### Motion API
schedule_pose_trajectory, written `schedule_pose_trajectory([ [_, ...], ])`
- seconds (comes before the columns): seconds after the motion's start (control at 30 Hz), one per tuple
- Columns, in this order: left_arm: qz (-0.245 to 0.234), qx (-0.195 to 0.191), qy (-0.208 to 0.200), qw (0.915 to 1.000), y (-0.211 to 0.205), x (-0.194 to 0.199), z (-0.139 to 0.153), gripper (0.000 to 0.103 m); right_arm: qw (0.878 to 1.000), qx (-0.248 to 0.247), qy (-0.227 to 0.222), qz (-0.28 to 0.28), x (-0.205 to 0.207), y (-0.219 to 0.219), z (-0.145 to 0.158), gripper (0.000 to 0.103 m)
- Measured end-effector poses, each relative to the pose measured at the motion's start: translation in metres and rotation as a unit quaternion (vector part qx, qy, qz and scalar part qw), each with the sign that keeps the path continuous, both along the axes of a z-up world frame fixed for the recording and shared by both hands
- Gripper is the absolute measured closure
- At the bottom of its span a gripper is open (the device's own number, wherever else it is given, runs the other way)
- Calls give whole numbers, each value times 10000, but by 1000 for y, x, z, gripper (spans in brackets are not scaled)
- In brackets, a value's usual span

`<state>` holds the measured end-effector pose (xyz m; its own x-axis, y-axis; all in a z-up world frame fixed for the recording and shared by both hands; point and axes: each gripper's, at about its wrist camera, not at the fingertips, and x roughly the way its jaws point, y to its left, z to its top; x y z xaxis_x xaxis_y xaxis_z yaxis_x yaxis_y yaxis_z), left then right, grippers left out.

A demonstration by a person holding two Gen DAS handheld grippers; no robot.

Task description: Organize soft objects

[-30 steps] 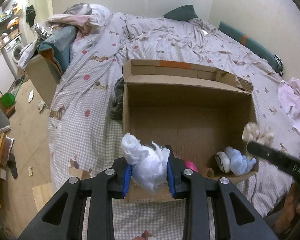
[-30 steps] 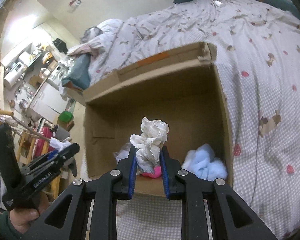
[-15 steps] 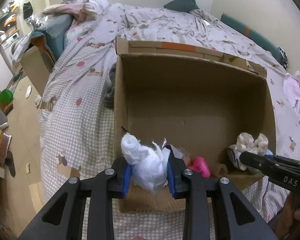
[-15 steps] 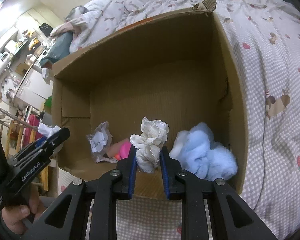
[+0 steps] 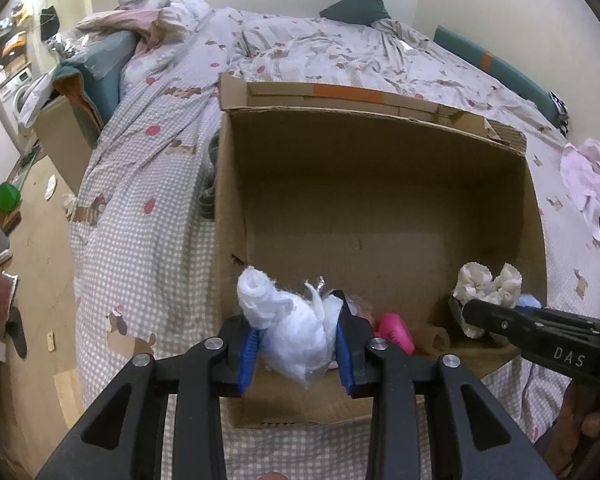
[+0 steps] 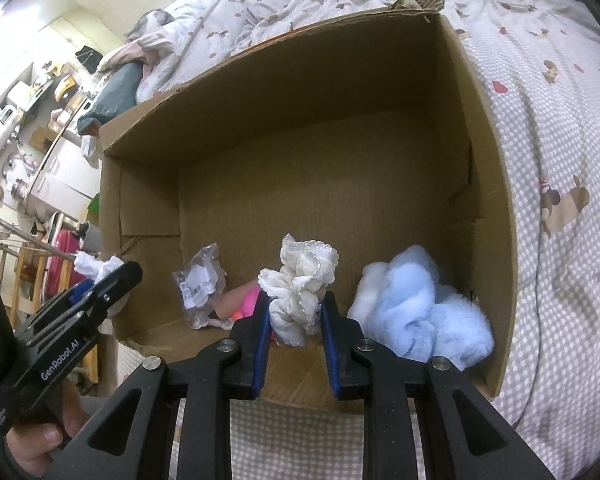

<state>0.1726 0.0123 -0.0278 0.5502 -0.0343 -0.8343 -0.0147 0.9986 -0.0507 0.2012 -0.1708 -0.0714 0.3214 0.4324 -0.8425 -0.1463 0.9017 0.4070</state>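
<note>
Both grippers of mine are pinching soft things above the open cardboard box (image 5: 380, 168) that sits on the checked bedspread (image 5: 140, 208). Low in the centre of the left wrist view, my left gripper (image 5: 296, 344) has its blue pads pressed against a crumpled white cloth (image 5: 288, 332), which bulges up between them over the box's near wall. At the lower right of that frame my right gripper (image 5: 480, 312) reaches in from the side with a cream frilled cloth (image 5: 486, 288).

Seen from the right wrist, the right gripper (image 6: 294, 332) squeezes that cream frilled cloth (image 6: 300, 284) at lower centre, over the box floor. Inside the box, a fluffy light-blue bundle (image 6: 416, 308) lies in the lower-right corner, a pink item (image 6: 248, 300) shows just behind the left finger, and a clear plastic packet (image 6: 200, 280) lies to its left. My left gripper (image 6: 100, 280) shows at the far left, outside the box wall (image 6: 140, 208).
</note>
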Motion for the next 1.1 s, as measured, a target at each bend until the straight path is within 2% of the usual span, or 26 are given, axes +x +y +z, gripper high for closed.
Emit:
schedule_pose_trajectory([
  [0.2,-52,-40,7,10000,-2,1,-1,63,10000,69,13,-22,0,-1,0,76],
  [0.33,-85,-76,-14,9999,-3,0,0,49,9999,138,26,-80,-1,-6,0,70],
  [0.37,-98,-72,-7,9999,-4,0,0,43,9998,167,32,-110,-1,-7,0,60],
  [0.4,-123,-91,21,9999,-5,0,1,38,9997,205,30,-151,-1,-9,1,39],
  [0.43,-129,-109,34,9999,-5,0,1,31,9995,255,-1,-208,-1,-11,2,33],
  [0.6,-51,-125,-44,9999,-5,-1,7,24,9985,368,-194,-358,-3,-16,12,25],
  [0.63,-17,-141,-125,9998,-4,-2,11,18,9982,388,-231,-395,-3,-17,15,24],
  [0.67,36,-109,-231,9997,-4,-5,15,13,9979,408,-280,-414,-3,-18,18,20],
  [0.73,87,-58,-464,9989,-3,-11,26,12,9969,408,-495,-455,-6,-20,26,10],
  [0.77,87,-39,-566,9984,-2,-14,31,12,9962,389,-627,-465,-9,-20,32,2],
  [0.9,228,48,-879,9959,3,-25,46,12,9911,359,-1149,-561,-21,-22,52,0],
  [1.1,213,-53,-1206,9925,11,-45,68,8,9858,288,-1503,-694,-40,-31,72,0],
])
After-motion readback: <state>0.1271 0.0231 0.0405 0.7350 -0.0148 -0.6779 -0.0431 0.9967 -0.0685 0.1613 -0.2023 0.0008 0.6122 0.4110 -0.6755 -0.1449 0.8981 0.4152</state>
